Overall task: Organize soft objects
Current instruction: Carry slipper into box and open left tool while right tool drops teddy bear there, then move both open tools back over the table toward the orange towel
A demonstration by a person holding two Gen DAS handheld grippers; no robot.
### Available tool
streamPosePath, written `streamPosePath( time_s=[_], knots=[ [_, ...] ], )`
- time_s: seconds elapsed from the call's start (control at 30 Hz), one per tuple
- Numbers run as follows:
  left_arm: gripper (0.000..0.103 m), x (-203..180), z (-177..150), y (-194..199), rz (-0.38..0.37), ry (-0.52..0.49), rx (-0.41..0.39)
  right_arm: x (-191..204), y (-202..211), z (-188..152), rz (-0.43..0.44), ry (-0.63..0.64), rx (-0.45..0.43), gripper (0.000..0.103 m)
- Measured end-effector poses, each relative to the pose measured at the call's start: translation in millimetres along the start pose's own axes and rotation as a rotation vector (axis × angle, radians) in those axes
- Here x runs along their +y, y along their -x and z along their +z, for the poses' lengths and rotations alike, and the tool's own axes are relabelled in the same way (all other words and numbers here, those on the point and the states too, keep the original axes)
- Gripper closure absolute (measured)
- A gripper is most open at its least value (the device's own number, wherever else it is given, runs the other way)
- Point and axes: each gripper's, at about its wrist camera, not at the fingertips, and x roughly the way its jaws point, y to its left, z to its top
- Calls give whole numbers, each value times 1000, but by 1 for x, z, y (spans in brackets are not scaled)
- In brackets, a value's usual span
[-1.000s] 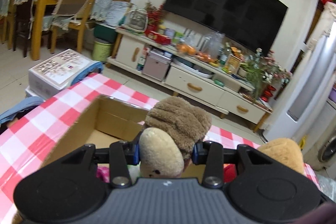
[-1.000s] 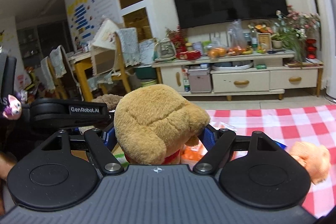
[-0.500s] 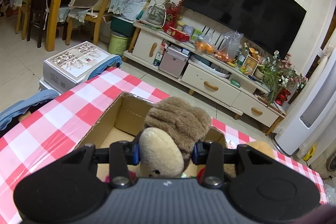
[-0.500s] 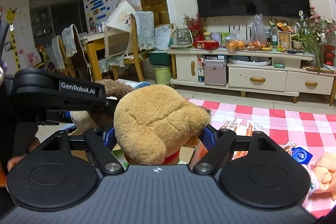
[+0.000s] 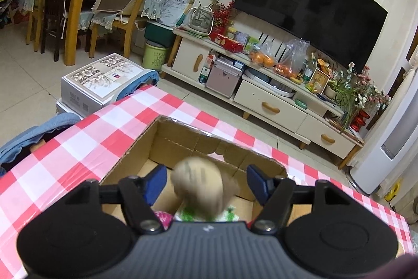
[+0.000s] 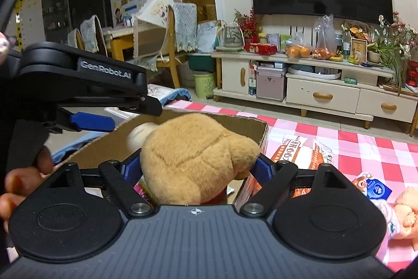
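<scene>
The left tongs (image 5: 206, 178) have just been opening, their pads clear of the pale plush toy (image 5: 198, 183) blurring down into the cardboard box (image 5: 135, 148). The right tongs (image 6: 199, 165), also just widening, barely touch the tan bear (image 6: 193, 156) (it may catch the box rim and tumble onto the table (image 6: 365, 148))

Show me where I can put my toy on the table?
Bare checked cloth left of the cardboard box, and a strip behind its far wall. Right of the box it is crowded: snack packets and a peach plush toy.
</scene>
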Motion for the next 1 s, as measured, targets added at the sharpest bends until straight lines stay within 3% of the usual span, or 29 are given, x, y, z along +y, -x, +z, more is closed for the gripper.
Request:
streamPosePath(
  time_s=[0.17, 0.5, 1.0],
  knots=[
    [29, -2, 0, 2, 5, 7, -16, 3, 3, 8, -24, 13, -34, 0],
    [25, -8, -2, 1, -18, -23, -4, -13, 28, -4, -36, -102, -90, 0],
    [20, -26, -12, 1, -42, -66, -6, -42, 63, -41, -220, -256, -100, 0]
  ],
)
